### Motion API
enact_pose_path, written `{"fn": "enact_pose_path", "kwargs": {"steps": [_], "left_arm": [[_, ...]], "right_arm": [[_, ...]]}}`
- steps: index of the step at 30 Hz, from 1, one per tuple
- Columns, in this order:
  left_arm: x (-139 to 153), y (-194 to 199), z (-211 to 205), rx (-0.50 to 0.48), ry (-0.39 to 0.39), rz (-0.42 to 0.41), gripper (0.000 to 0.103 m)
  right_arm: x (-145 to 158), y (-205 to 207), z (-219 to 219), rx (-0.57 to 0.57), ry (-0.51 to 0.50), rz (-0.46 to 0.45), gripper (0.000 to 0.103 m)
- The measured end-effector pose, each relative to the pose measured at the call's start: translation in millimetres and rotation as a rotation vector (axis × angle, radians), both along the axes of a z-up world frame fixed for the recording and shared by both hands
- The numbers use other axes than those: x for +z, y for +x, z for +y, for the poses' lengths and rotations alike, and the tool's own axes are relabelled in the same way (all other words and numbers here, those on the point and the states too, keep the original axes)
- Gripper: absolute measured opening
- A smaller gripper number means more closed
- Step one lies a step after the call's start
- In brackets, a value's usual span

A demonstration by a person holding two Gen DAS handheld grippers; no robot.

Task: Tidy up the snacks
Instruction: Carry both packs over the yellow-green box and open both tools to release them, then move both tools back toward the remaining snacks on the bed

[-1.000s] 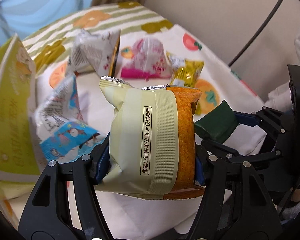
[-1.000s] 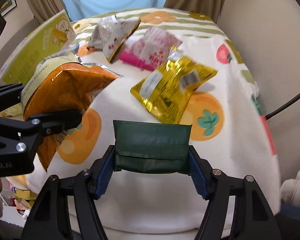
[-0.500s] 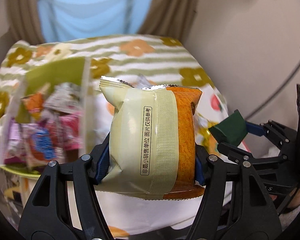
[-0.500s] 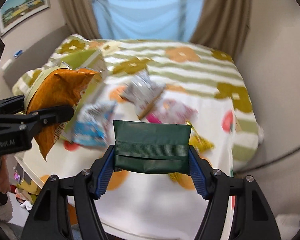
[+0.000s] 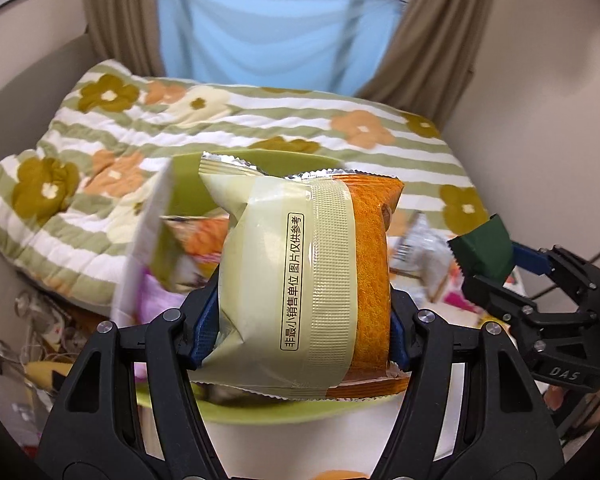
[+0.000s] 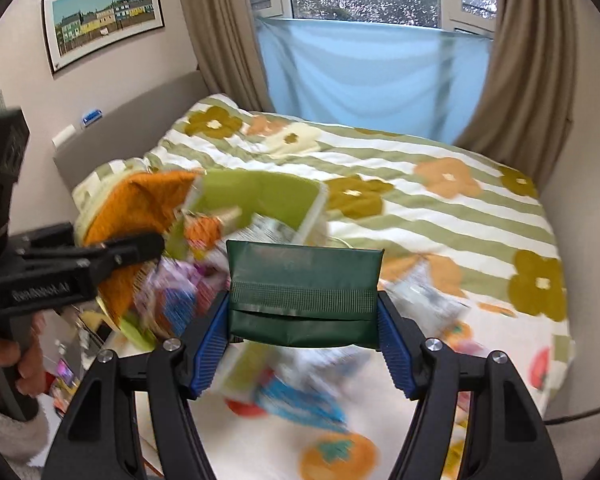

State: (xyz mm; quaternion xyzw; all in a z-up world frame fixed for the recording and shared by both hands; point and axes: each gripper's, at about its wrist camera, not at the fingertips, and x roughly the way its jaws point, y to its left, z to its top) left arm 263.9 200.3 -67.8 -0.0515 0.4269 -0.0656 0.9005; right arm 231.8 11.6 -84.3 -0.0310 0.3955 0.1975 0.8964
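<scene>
Crinkly foil, the cream-and-orange snack pack (image 5: 312, 284) looked light and crushable, pinched across its middle by the left gripper (image 5: 300, 320). The right gripper (image 6: 304, 320) was clamped edge-to-edge on a stiffer dark green packet (image 6: 303, 292).

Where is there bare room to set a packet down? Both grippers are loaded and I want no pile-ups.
Free: the striped flower quilt between the blue curtain and the green box, and the fruit-print cloth near the right gripper. Crowded: inside the box and among the loose packets beside it.
</scene>
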Motion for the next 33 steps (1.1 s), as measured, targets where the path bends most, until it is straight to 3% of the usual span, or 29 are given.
{"fn": "enact_pose_path", "kwargs": {"steps": [9,12,13,14,20,25,33], "left_arm": [[-44,68,52,-0.013,0.016,0.106,0.064],[-54,83,57,-0.03,0.0,0.122,0.082],[-57,86,59,-0.03,0.001,0.122,0.1],[-59,86,60,-0.026,0.006,0.117,0.103],[-64,77,67,-0.014,0.019,0.122,0.102],[-59,56,65,0.047,0.075,0.1,0.103],[-55,45,72,0.088,0.068,0.112,0.102]], "right_arm": [[-14,48,70,-0.018,0.004,0.063,0.065],[-23,59,80,-0.035,-0.015,0.091,0.065],[-27,62,82,-0.042,-0.018,0.102,0.065],[-30,65,83,-0.049,-0.019,0.111,0.065],[-42,79,83,-0.06,-0.033,0.15,0.065],[-47,85,87,-0.022,-0.036,0.161,0.065],[-49,100,99,0.038,-0.042,0.174,0.065]]}}
